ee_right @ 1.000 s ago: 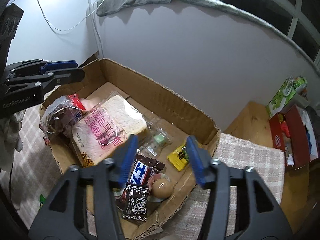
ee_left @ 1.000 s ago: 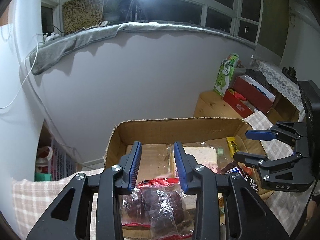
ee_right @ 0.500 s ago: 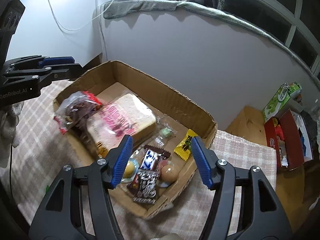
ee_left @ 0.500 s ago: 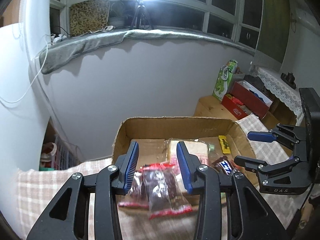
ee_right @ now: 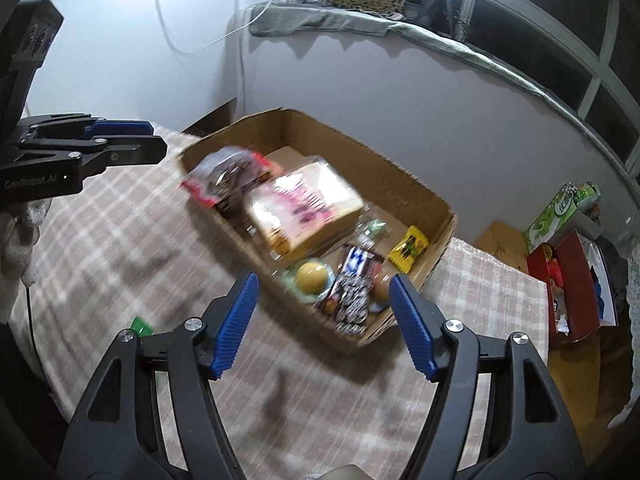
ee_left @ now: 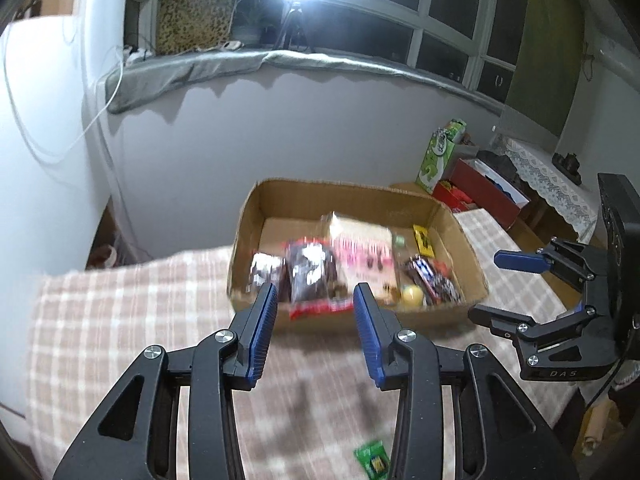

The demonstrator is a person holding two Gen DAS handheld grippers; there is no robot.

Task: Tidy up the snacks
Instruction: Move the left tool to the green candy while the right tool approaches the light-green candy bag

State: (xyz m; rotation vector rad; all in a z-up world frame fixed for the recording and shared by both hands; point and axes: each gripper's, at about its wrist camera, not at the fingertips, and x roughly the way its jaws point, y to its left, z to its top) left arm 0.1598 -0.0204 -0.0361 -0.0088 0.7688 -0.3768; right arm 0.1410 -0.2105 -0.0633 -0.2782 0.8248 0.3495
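Note:
A cardboard box (ee_left: 472, 264) (ee_right: 412, 184) stands on a checked cloth and holds several snacks: a red-edged bag of dark pieces (ee_left: 314, 276) (ee_right: 230, 174), a bread pack with pink print (ee_left: 366, 254) (ee_right: 304, 204), a yellow packet (ee_left: 423, 237) (ee_right: 408, 249), dark chocolate bars (ee_right: 354, 286) and a yellow ball-shaped snack (ee_right: 314, 276). A small green packet (ee_left: 373, 455) (ee_right: 140, 326) lies on the cloth near me. My left gripper (ee_left: 316, 320) (ee_right: 132, 140) is open and empty, in front of the box. My right gripper (ee_right: 322, 316) (ee_left: 500, 284) is open and empty, above the box's near corner.
The checked cloth (ee_left: 120, 320) covers the table. A white wall runs behind the box. To the right stand a green carton (ee_left: 442, 152) (ee_right: 560, 212) and a red box (ee_left: 484, 192) (ee_right: 568, 284) on a wooden surface.
Both grippers have pulled back and up from the box, still open. The box now looks smaller and farther off, and the green packet on the cloth has come into view.

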